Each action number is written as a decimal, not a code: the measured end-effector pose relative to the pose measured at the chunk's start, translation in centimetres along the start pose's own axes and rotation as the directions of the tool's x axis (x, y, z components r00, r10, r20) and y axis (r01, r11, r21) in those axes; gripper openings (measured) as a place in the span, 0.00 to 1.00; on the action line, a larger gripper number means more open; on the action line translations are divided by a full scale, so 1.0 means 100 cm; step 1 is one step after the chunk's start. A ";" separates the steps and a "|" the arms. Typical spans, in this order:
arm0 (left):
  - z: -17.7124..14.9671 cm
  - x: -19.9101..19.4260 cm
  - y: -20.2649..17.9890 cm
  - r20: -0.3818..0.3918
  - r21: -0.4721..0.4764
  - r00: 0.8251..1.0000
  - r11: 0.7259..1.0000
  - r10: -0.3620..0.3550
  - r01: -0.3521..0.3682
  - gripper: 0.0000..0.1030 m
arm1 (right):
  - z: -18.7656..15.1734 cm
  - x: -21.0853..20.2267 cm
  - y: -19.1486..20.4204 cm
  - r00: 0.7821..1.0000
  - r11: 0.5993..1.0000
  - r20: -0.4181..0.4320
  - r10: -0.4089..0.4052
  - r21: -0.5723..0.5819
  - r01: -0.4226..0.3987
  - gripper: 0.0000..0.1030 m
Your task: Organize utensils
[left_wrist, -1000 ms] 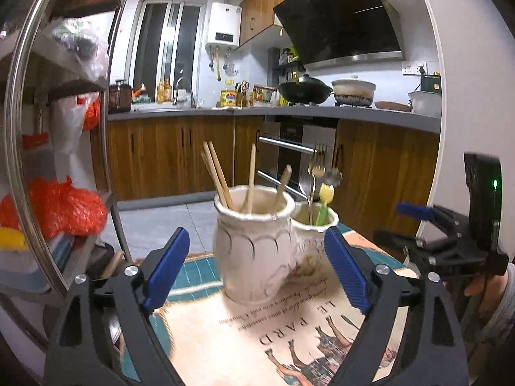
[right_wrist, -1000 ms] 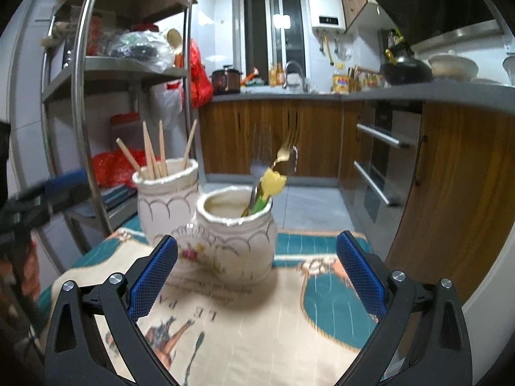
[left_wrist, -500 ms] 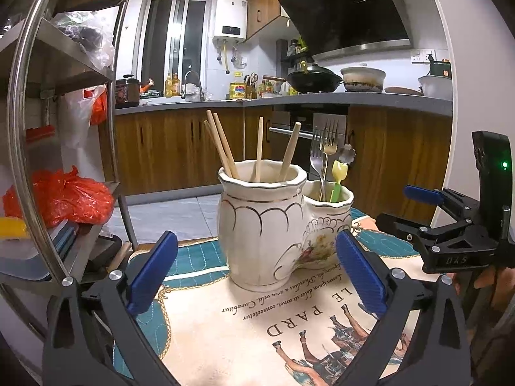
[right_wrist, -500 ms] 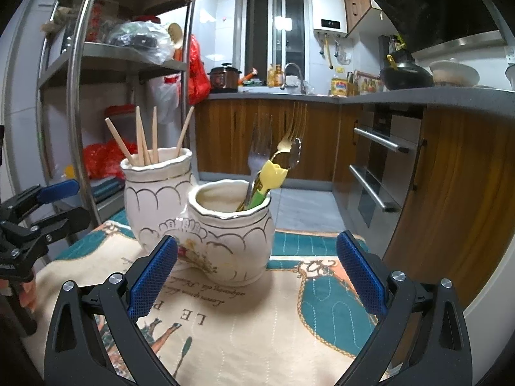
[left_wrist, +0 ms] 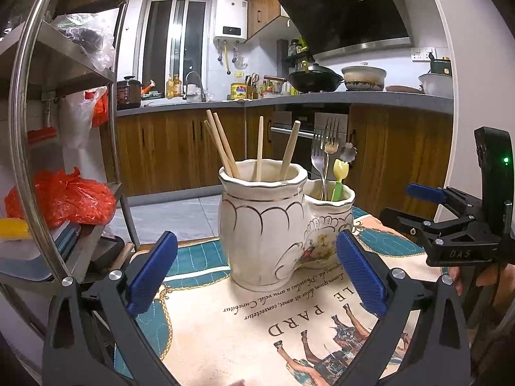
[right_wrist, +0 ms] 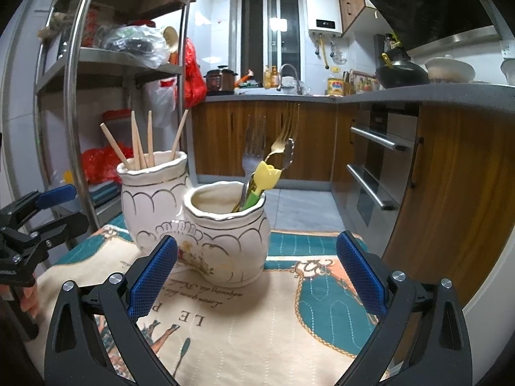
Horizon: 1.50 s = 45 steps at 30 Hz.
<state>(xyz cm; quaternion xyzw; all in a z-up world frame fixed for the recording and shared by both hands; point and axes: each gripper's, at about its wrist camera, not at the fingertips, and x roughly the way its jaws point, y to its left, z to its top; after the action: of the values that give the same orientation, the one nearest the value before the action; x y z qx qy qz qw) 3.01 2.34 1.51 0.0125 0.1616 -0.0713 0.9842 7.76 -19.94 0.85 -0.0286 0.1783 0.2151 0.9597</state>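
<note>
A tall white ceramic jar [left_wrist: 262,225] holds several wooden chopsticks [left_wrist: 222,146]. A shorter flowered jar [left_wrist: 328,225] touches its right side and holds forks [left_wrist: 325,148] and a yellow-headed green utensil [left_wrist: 339,177]. Both stand on a printed mat [left_wrist: 257,321]. My left gripper [left_wrist: 256,276] is open and empty, just in front of the tall jar. In the right wrist view the short jar [right_wrist: 227,238] is nearest and the tall jar [right_wrist: 151,199] is behind it to the left. My right gripper [right_wrist: 256,276] is open and empty in front of the short jar.
A steel shelf rack [left_wrist: 64,128] with bags and boxes stands close on the left. Wooden kitchen cabinets [right_wrist: 257,138] and an oven [right_wrist: 379,167] lie behind. The other gripper shows at each view's edge, at the right in the left wrist view [left_wrist: 450,225] and at the left in the right wrist view [right_wrist: 29,225].
Both grippers have drawn back from the jars and risen a little; the jars look smaller and lower in view. Both stayed open and empty.
</note>
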 end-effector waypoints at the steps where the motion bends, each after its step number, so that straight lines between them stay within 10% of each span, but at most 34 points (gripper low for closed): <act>1: 0.000 0.000 0.000 0.000 0.000 1.000 1.000 0.000 0.000 0.94 | 0.000 -0.001 0.000 1.000 1.000 0.004 0.000 0.002 0.000 0.95; 45: 0.000 0.000 0.003 -0.012 0.002 0.998 0.998 0.058 -0.058 0.94 | 0.002 -0.008 -0.004 1.000 1.000 0.031 -0.004 0.006 0.004 0.95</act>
<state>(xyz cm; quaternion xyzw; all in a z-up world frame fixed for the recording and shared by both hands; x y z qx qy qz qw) 3.03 2.64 1.55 0.0185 0.1670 -0.0431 0.9848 7.36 -20.60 1.27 -0.0228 0.1640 0.2130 0.9629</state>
